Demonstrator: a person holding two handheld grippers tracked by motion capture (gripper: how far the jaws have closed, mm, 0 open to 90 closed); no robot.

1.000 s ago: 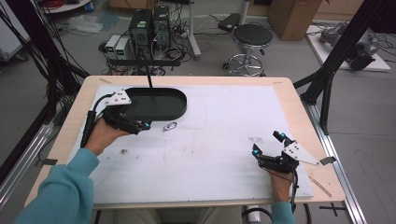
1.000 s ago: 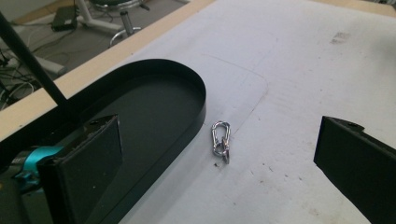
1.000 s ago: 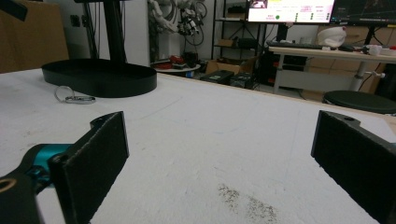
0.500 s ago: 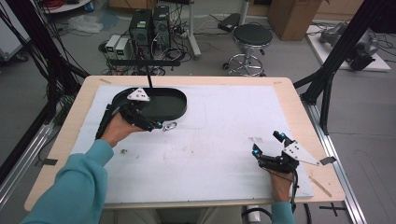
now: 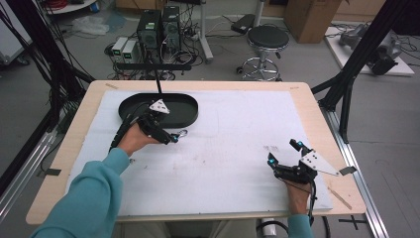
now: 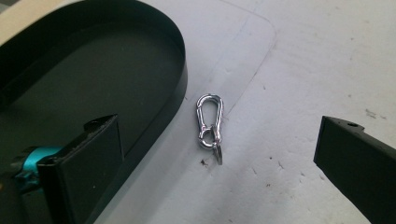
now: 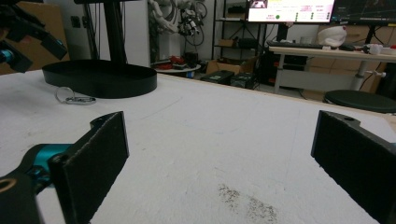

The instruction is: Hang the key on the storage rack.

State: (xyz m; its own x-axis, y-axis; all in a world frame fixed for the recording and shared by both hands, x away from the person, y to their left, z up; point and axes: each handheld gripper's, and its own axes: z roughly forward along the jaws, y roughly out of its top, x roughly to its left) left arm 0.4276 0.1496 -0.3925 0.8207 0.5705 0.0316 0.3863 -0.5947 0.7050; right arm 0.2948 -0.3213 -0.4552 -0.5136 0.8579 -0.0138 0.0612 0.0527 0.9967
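Black oval tray (image 5: 185, 106) = landmark; it sits on a white sheet (image 5: 233, 134) covering the wooden table (image 5: 307, 99).

High view:
- Left gripper (image 5: 174, 138) at the tray's near rim, tips just off the rim toward the person. Grey plate on top, cable trailing over the tray side.
- Small metal carabiner (image 5: 182, 133) on the sheet, just beside the tray's near-right curve, right at the left tips.
- Right gripper (image 5: 283, 153) well apart from the tray, near the table's near-right corner. Jaws spread wide, nothing between them.

Left gripper view:
- Jaws wide apart — one over the tray's floor/wall, the other over bare sheet.
- Carabiner (image 6: 209, 121) lies flat between them, just outside the tray (image 6: 93, 84) wall, not touching it. A split ring hangs at its lower end.
- No jaw contact w/ the carabiner; nothing held.

Right gripper view:
- Jaws wide open, empty, low over the sheet (image 7: 210, 140).
- Tray (image 7: 100, 77) far off at upper left; carabiner (image 7: 74, 99) w/ ring on the sheet just in front of it.
- Left gripper (image 7: 28, 39) hangs above, at the tray's left end.
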